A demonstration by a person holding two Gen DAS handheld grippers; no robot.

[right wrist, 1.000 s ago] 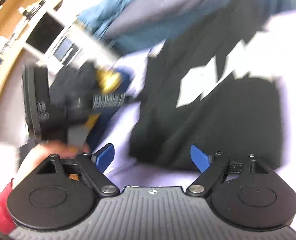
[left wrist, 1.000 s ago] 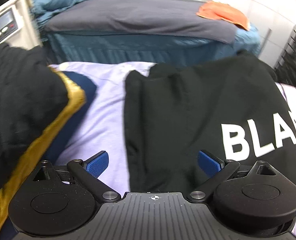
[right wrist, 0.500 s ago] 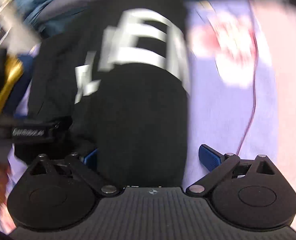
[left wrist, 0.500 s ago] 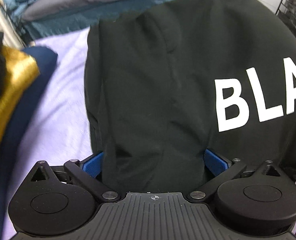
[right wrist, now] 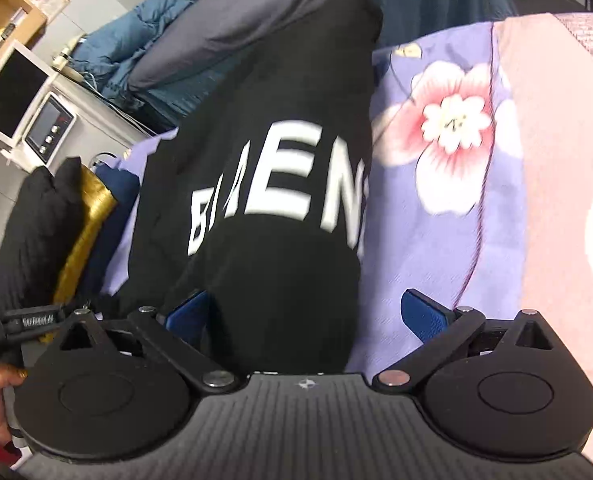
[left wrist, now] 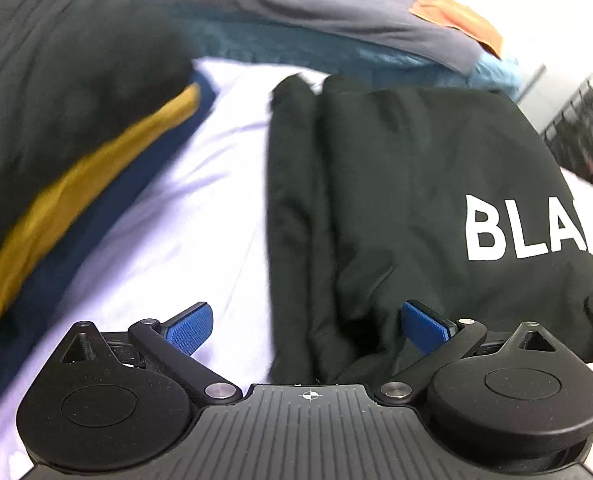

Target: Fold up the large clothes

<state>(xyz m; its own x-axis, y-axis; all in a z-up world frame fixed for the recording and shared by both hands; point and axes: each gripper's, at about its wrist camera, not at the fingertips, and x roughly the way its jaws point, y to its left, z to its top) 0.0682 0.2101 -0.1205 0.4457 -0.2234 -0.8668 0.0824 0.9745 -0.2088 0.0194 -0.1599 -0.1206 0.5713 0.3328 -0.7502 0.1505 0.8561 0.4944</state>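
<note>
A black garment with white lettering (left wrist: 416,200) lies folded on a lilac bed sheet (left wrist: 200,232). It also shows in the right wrist view (right wrist: 280,184). My left gripper (left wrist: 306,322) is open, its jaws wide apart over the garment's near left edge, with the left fingertip over the sheet. My right gripper (right wrist: 312,314) is open, its jaws wide apart around the garment's near right end. Neither pair of pads presses on the cloth.
A stack of folded clothes, black, mustard and navy (left wrist: 56,152), lies to the left, and also shows in the right wrist view (right wrist: 56,232). A floral blanket (right wrist: 476,152) lies to the right. A grey pillow (left wrist: 296,4) and blue bedding are behind. A cabinet with a control panel (right wrist: 48,128) stands at the left.
My left gripper has drawn back and to the left, so the sheet shows under it again. My right gripper has tilted up and steadied. Both stay open.
</note>
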